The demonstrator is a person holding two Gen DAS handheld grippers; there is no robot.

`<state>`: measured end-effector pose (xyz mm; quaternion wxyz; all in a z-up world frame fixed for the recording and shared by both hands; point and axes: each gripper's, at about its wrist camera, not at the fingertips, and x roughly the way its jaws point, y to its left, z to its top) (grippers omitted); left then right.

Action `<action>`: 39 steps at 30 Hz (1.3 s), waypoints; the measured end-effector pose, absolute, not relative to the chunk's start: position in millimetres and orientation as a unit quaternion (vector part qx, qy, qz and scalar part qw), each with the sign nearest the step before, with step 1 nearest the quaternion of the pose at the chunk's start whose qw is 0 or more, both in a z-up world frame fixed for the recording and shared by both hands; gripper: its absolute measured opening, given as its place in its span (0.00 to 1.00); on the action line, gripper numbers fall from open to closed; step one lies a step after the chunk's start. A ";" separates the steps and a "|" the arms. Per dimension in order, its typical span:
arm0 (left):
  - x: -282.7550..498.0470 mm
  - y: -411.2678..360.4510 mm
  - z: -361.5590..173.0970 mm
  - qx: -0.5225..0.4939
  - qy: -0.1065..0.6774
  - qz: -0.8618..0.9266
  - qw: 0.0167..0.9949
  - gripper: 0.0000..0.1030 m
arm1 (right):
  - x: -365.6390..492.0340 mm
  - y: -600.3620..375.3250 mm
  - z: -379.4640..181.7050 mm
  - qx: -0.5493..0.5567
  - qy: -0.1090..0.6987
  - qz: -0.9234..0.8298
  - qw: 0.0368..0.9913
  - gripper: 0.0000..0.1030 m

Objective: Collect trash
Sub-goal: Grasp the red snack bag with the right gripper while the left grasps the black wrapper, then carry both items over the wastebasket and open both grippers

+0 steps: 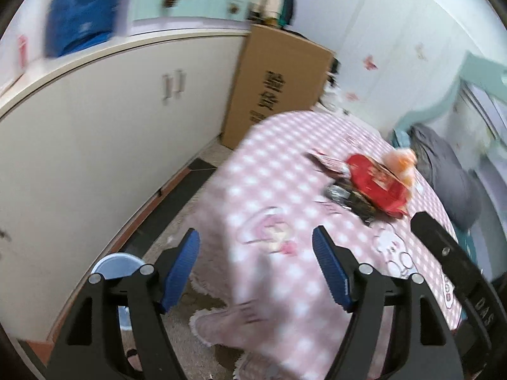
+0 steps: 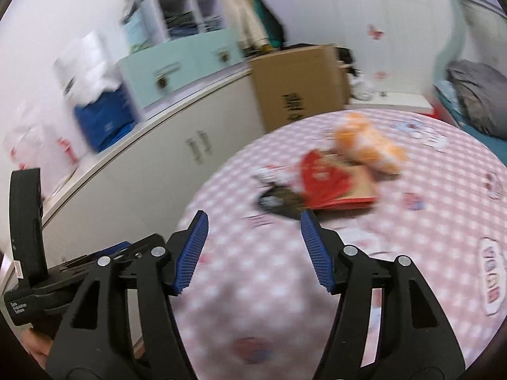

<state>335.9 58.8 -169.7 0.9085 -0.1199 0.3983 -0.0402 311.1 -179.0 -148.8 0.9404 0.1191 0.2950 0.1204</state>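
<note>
On a pink checked cloth [image 1: 272, 171] lies a small heap: a red packet [image 1: 377, 183], a dark crumpled wrapper [image 1: 351, 198] under its near side, and an orange fluffy thing [image 1: 401, 161] behind. The right wrist view shows the same red packet [image 2: 326, 180], dark wrapper [image 2: 279, 201] and orange thing [image 2: 367, 145], all blurred. My left gripper [image 1: 255, 231] is open and holds nothing, hanging over the cloth's near edge, well short of the heap. Closer to the heap, my right gripper [image 2: 253, 214] is also open and holds nothing, its right fingertip [image 2: 309, 221] near the dark wrapper.
A round pale blue bin [image 1: 115, 264] stands on the floor at lower left, beside a long white cabinet [image 1: 111, 120]. A tall cardboard box [image 1: 279, 85] stands at the cabinet's end. A grey bundle [image 1: 450, 171] lies beyond the cloth at right.
</note>
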 end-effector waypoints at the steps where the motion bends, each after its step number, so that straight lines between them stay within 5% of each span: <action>1: 339.8 49.6 -170.2 -0.112 0.399 -0.047 0.909 0.70 | 312.9 -188.9 -150.4 0.125 0.295 0.111 0.941 0.59; 15: 406.8 -6.5 -194.2 -0.106 0.427 -0.085 0.894 0.70 | 387.4 -232.6 -176.0 0.143 0.339 0.097 0.925 0.59; 16: 409.6 -9.0 -196.4 -0.107 0.430 -0.087 0.892 0.70 | 389.9 -232.7 -177.9 0.142 0.344 0.101 0.923 0.56; 18: 414.6 -15.8 -200.1 -0.103 0.434 -0.087 0.891 0.70 | 394.2 -232.3 -180.5 0.128 0.349 0.102 0.923 0.22; 30: 433.8 -57.9 -205.9 -0.072 0.443 -0.065 0.891 0.70 | 375.1 -264.9 -179.4 0.140 0.331 0.103 0.927 0.19; 35: 433.3 -63.9 -205.2 -0.043 0.439 -0.056 0.896 0.38 | 372.4 -262.1 -176.9 0.143 0.327 0.116 0.927 0.19; 36: 432.3 -61.9 -204.9 -0.051 0.441 -0.072 0.893 0.14 | 371.7 -260.5 -175.9 0.144 0.326 0.119 0.927 0.19; 39: 426.2 -56.4 -200.7 -0.060 0.442 -0.088 0.891 0.08 | 367.0 -257.4 -171.6 0.144 0.321 0.127 0.927 0.19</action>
